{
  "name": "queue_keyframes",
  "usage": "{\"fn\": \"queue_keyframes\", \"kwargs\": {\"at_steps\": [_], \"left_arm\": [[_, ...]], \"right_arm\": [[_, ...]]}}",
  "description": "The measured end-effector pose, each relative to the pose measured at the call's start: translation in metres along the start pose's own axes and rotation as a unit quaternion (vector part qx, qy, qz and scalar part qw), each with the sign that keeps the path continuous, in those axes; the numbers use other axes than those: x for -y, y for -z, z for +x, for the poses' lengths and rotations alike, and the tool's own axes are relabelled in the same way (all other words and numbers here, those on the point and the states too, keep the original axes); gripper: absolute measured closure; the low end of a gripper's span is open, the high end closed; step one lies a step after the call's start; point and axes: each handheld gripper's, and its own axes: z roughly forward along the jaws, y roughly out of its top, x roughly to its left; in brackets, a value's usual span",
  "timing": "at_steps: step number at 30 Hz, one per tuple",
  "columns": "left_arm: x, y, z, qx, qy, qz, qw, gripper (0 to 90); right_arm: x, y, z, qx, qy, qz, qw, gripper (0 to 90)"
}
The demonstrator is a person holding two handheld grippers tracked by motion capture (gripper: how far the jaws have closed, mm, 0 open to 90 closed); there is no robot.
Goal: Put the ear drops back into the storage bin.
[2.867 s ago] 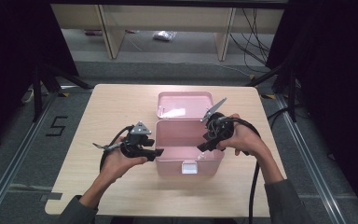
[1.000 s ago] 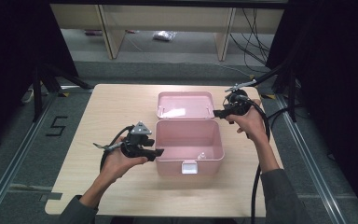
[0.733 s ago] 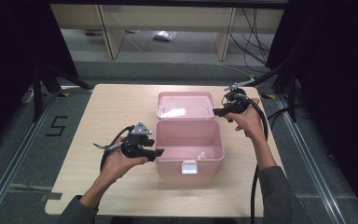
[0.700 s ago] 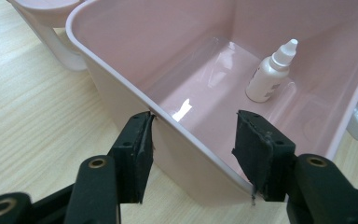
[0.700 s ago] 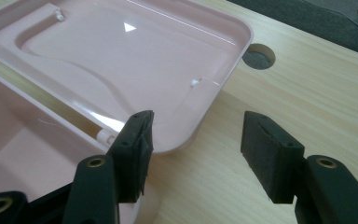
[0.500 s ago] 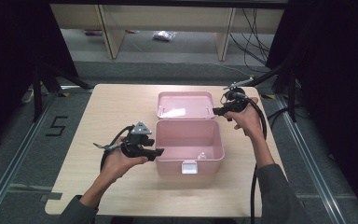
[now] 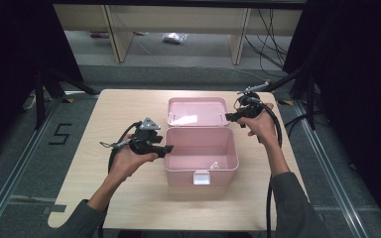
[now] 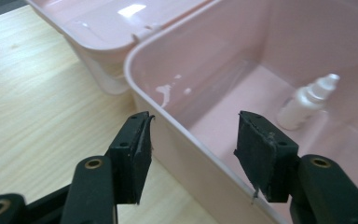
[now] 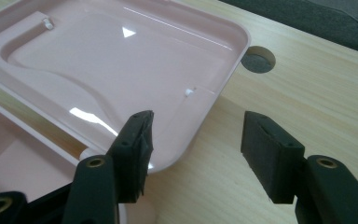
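A pink plastic box [image 7: 201,148] stands open mid-table, its lid [image 7: 197,111] laid back flat behind it. A small white dropper bottle [image 7: 214,166] lies on the box floor near the front right; the left gripper view shows this bottle [image 8: 307,100] too. My left gripper [image 7: 166,148] is open, its jaws straddling the box's left wall [image 8: 186,135], one outside and one inside, without touching it. My right gripper [image 7: 230,117] is open at the lid's right edge. In the right gripper view, its jaws straddle the lid's rim [image 9: 200,116], empty.
The light wooden table [image 7: 129,109] has a round hole [image 9: 258,60] just beyond the lid's corner. Cables trail from both grippers toward the person. Wooden shelving [image 7: 178,20] stands on the floor beyond the table's far edge.
My right gripper has moved from the box's right side back to the lid's right edge and has held there over the last second. The left gripper has not moved.
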Motion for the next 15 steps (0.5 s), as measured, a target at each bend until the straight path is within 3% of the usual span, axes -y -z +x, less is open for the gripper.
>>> {"fn": "queue_keyframes", "kwargs": {"at_steps": [4,13,15], "left_arm": [[-0.005,-0.010,0.007,-0.003,0.011,0.000,0.9999,44.9],[-0.014,-0.028,0.013,0.001,0.005,0.007,1.0000,49.3],[-0.015,-0.030,0.013,-0.005,0.004,0.004,1.0000,50.6]], "right_arm": [[-0.002,-0.005,-0.002,0.002,-0.001,0.003,1.0000,45.1],[-0.010,-0.018,-0.007,0.029,-0.029,0.005,0.9991,46.2],[-0.012,-0.021,-0.008,0.034,-0.024,-0.001,0.9991,46.4]]}}
